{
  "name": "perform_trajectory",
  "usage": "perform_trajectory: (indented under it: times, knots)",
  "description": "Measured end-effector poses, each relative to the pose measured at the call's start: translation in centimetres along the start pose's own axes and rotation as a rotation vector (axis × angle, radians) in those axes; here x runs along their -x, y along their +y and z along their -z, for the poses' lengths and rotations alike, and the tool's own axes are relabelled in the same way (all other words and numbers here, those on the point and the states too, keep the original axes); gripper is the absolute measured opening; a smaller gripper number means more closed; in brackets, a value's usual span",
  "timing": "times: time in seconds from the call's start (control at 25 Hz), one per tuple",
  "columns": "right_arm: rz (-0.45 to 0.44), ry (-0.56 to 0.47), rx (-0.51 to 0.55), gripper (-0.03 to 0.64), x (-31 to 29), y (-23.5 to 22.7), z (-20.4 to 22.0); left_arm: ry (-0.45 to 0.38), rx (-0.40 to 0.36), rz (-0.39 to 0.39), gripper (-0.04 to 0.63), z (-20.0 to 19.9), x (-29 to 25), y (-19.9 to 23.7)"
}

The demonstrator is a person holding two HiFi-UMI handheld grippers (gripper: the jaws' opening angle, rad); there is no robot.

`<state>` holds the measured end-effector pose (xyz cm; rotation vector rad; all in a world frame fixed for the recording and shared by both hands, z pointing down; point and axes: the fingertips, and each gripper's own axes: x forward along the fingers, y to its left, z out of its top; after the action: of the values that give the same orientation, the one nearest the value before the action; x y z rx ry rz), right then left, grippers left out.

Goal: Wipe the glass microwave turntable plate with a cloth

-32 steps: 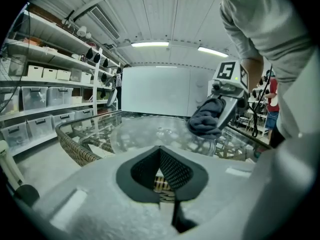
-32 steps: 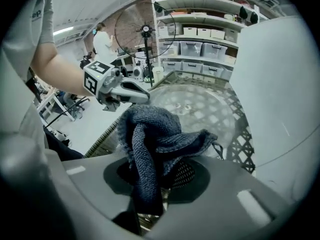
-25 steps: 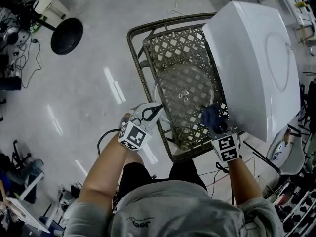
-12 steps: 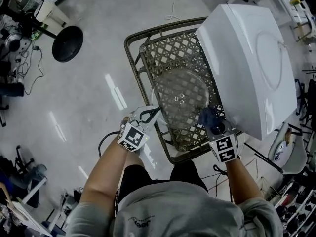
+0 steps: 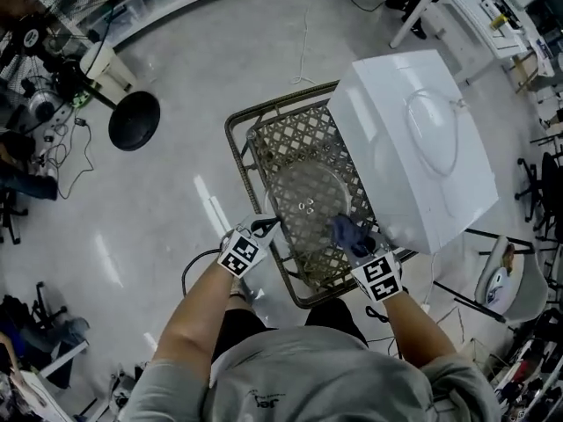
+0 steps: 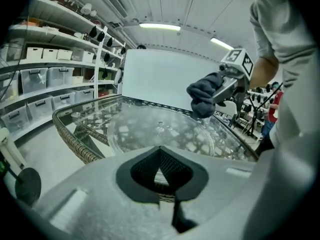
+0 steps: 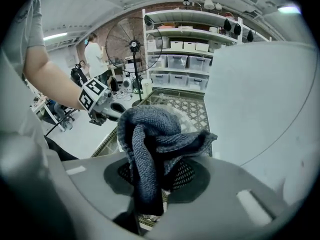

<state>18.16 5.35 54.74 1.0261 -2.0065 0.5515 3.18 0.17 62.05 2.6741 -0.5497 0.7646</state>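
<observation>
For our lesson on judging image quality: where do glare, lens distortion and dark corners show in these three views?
Head view: lights leave pale glare streaks on the glossy floor. Left gripper view: fisheye bends the shelves, corners go black, the glass plate carries mottled reflections. Right gripper view: same curved, dark-cornered frame; the cloth is sharp enough to show its weave.

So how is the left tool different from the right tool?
The right tool is shut on a dark blue cloth. The left tool is shut too, but has no cloth in it. The right tool is at the right side of the glass plate, and the left tool is at the plate's left rim. Both tools carry a marker cube and point over the wicker table.
</observation>
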Motion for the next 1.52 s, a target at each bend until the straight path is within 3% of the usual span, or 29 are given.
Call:
perform_trajectory:
  times: [0.24, 0.72, 0.92, 1.16, 1.52]
  knots:
    - [-0.019, -0.057, 0.028, 0.117, 3.0, 0.6, -3.5, 0.037, 0.049, -0.035, -0.002, -2.1, 1.1, -0.8]
    - [-0.006, -0.205, 0.037, 0.117, 10.3, 0.2, -10.6, -0.244, 0.120, -0.131, -0.002, -15.1, 15.8, -2.6]
    - [-0.009, -0.279, 0.034, 0.117, 12.9, -0.3, -14.4, -0.302, 0.084, -0.148, -0.002, -18.6, 20.6, -3.5]
    - [-0.045, -0.344, 0.046, 0.117, 14.6, -0.1, -16.9, -0.378, 0.113, -0.195, -0.002, -21.0, 24.2, -3.5]
    - [-0.055, -0.355, 0.061, 0.117, 14.3, 0.0, -18.3, -0.409, 0.130, -0.191, -0.002, -22.9, 24.7, -2.7]
